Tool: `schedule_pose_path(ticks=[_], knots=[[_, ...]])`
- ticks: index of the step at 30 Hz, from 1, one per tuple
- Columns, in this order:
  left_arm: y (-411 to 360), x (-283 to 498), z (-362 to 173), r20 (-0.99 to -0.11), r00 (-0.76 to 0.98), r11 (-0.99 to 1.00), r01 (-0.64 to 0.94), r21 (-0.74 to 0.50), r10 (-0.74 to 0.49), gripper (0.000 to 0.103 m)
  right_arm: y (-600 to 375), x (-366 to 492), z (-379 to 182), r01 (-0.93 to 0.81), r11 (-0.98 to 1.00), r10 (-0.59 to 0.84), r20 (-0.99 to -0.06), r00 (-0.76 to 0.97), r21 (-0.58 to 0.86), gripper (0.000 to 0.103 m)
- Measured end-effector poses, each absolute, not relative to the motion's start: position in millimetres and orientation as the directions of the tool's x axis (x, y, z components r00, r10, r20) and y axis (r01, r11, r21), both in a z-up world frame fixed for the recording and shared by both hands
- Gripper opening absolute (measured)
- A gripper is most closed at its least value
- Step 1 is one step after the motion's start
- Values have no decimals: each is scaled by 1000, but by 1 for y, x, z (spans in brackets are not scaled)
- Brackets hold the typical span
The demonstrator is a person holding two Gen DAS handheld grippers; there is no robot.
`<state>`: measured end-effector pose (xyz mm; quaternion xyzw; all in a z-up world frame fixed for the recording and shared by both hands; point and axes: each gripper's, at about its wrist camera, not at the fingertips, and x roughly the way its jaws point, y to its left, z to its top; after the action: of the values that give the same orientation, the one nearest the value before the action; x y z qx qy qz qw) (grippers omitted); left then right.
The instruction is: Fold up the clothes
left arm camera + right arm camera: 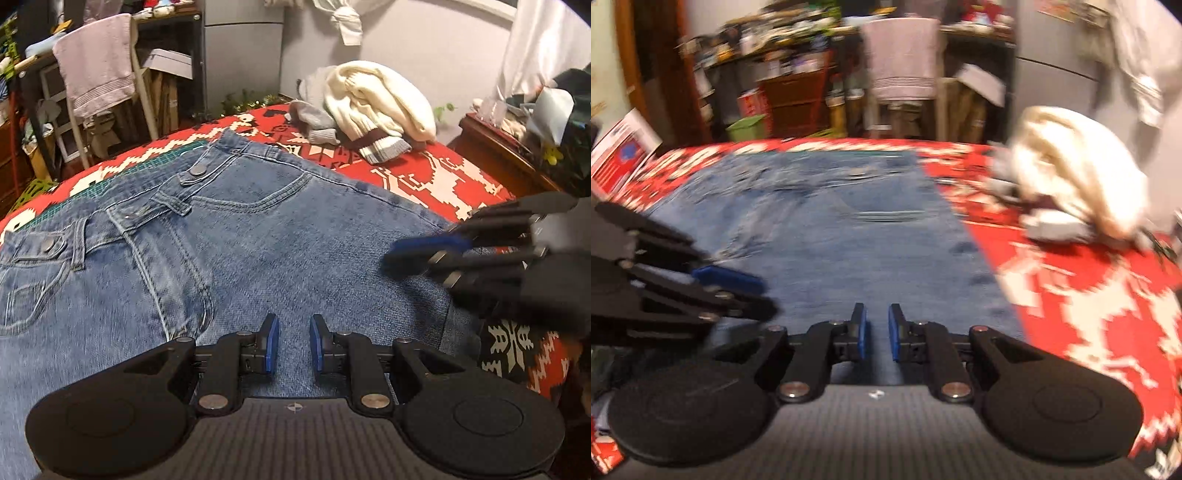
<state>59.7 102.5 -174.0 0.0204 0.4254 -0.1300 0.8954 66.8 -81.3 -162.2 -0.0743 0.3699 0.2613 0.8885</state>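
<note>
Jeans [258, 229] lie flat under both hand-held grippers, left [293, 345] and right [875, 330], each parted, empty.

The jeans [258, 236] are classic mid-blue denim, coarse twill weave, faded in patches, with lighter stitching and dull metal snaps [198, 170]. Under them the blanket [424, 173] looks like a woven or knit cloth in red, white and black, matt all over. The cream sweater [384, 99] is a chunky ribbed knit, soft and fuzzy. The left gripper [293, 345] is matt black plastic with smooth blue pads [274, 345] and shiny metal pivot pins; the right gripper [877, 332] seems the same stuff, though that view is blurred. The towel [98, 62] is pale terry cloth.
</note>
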Motion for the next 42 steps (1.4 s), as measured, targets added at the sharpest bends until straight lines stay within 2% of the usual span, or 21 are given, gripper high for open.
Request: schedule_pose_path(ticks=[6,16,23,24,25,28,42], knots=[[94,80,-169,-770,591,955,288,-77,-240,18,-131,88,-172,-413,906,349,-715,606,92,9],[75,148,-166,-790,557,949,301,-95,-256,19,-108,146,-176,-473,878,378,-721,580,79,9],[76,199,-167,-796,540,957,240,-164,-272,19,-81,184,-177,-517,851,418,-711,565,90,9],[75,204,-167,-796,542,958,237,-163,-269,12,-77,189,-178,-522,848,422,-710,563,90,7],[75,208,-167,-796,546,960,232,-155,-261,10,-73,194,-179,-527,845,425,-710,561,90,6],[77,220,-169,-795,548,962,215,-168,-261,10,-74,200,-181,-522,846,431,-714,551,109,5],[89,206,-165,-794,536,952,251,-176,-288,10,-161,108,-175,-453,887,352,-771,530,93,6]])
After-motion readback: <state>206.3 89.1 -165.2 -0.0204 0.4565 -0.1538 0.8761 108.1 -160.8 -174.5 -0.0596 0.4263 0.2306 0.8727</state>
